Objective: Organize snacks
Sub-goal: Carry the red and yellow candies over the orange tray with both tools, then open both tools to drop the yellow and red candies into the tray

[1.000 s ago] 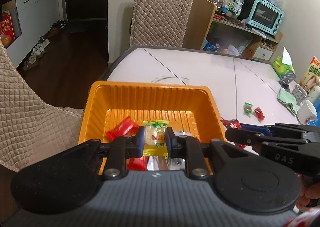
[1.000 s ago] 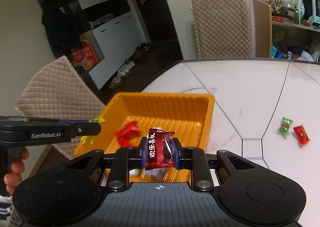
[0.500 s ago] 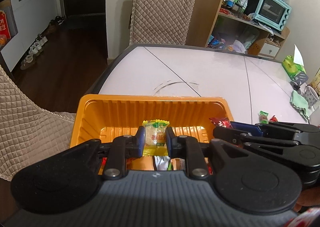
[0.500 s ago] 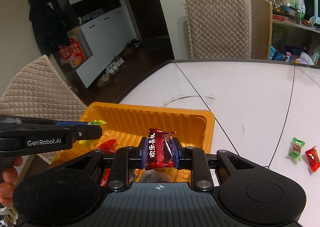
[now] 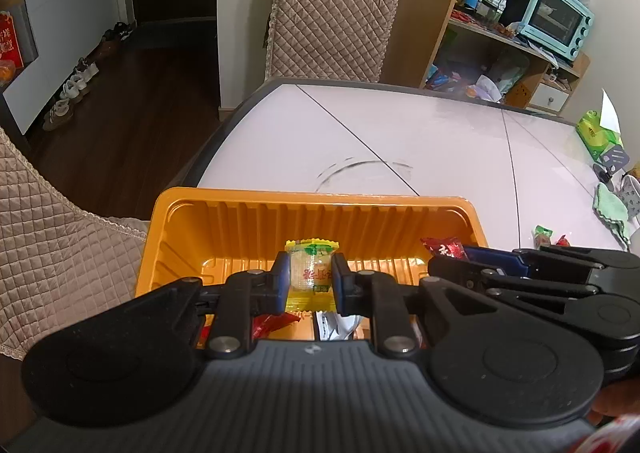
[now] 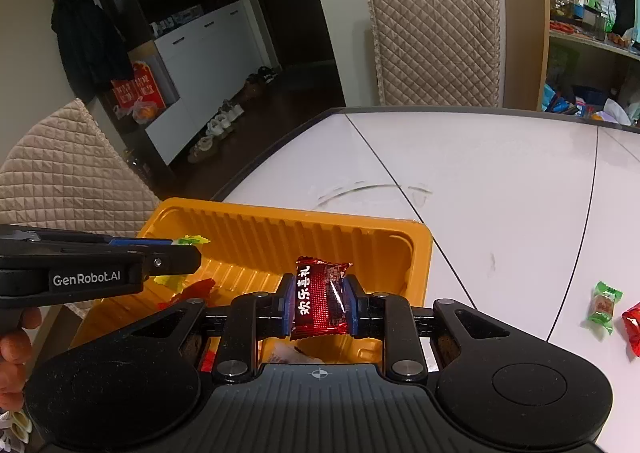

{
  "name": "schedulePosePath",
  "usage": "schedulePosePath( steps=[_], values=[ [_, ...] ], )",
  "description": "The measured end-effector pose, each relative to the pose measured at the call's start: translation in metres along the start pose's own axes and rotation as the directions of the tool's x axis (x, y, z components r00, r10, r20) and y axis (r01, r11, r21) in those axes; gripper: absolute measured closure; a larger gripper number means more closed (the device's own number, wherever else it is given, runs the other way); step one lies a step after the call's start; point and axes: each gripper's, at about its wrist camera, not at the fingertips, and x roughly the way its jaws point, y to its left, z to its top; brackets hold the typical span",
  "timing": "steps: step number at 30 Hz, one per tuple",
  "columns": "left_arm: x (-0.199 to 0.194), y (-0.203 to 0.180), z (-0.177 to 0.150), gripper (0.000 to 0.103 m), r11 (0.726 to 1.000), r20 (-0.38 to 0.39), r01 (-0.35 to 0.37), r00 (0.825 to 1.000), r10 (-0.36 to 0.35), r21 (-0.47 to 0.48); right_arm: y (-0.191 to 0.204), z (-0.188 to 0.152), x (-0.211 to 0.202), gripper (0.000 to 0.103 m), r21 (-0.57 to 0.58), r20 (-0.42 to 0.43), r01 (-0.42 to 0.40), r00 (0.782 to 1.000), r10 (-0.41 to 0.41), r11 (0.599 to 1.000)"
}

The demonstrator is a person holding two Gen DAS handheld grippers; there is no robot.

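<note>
White and glossy, the desk (image 6: 500, 189) carries an orange tray (image 6: 420, 249) at its near corner. Above the tray, the left gripper (image 5: 310, 280) has its jaws pinching a yellow candy (image 5: 311, 273), while the right gripper (image 6: 319, 303) has its jaws clamping a red candy (image 6: 319, 297). Green-wrapped candy (image 6: 602, 305) lies apart on the desk.

Glossy ribbed plastic tray (image 6: 420, 253) (orange), shiny foil red candy (image 6: 320, 299).

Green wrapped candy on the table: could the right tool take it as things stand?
Probably not yet: the right tool is shut on the red snack over the orange tray; the green candy lies unobstructed.
</note>
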Motion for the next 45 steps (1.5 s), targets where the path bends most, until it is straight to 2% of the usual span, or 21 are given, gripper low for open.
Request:
schedulePosePath(
  steps=[18, 19, 22, 23, 40, 41, 43, 45],
  values=[
    [0.005, -0.001, -0.001, 0.084, 1.000, -0.011, -0.007, 1.000, 0.007, 0.002, -0.006, 0.003, 0.004, 0.076, 0.032, 0.009, -0.015, 1.000, 0.015, 0.999],
    [0.005, -0.001, -0.002, 0.084, 1.000, -0.012, -0.008, 1.000, 0.008, 0.001, -0.006, 0.005, 0.004, 0.072, 0.037, 0.008, -0.016, 1.000, 0.016, 0.999],
    [0.005, -0.001, -0.004, 0.084, 1.000, -0.012, -0.012, 1.000, 0.012, -0.001, -0.008, 0.006, 0.002, 0.052, 0.045, 0.022, -0.011, 1.000, 0.010, 0.999],
    [0.005, -0.001, -0.004, 0.084, 1.000, -0.013, -0.015, 1.000, 0.015, -0.001, -0.008, 0.005, 0.000, 0.049, 0.042, 0.033, -0.008, 0.999, 0.007, 0.999],
    [0.012, -0.002, -0.001, 0.084, 1.000, -0.007, -0.014, 1.000, 0.014, -0.007, -0.018, 0.001, -0.007, 0.048, 0.051, 0.029, 0.003, 1.000, -0.004, 0.999],
    [0.012, -0.002, -0.001, 0.083, 1.000, -0.003, -0.012, 1.000, 0.012, -0.007, -0.018, 0.001, -0.007, 0.048, 0.051, 0.030, 0.003, 1.000, -0.004, 0.999],
    [0.013, 0.000, 0.000, 0.072, 1.000, -0.002, -0.006, 1.000, 0.006, -0.015, -0.017, 0.001, -0.008, 0.048, 0.048, 0.031, 0.000, 1.000, -0.002, 0.999],
    [0.011, 0.001, -0.002, 0.067, 1.000, 0.003, -0.006, 1.000, 0.006, -0.022, -0.016, 0.000, -0.010, 0.048, 0.045, 0.033, -0.003, 0.999, 0.002, 0.999]
  ],
)
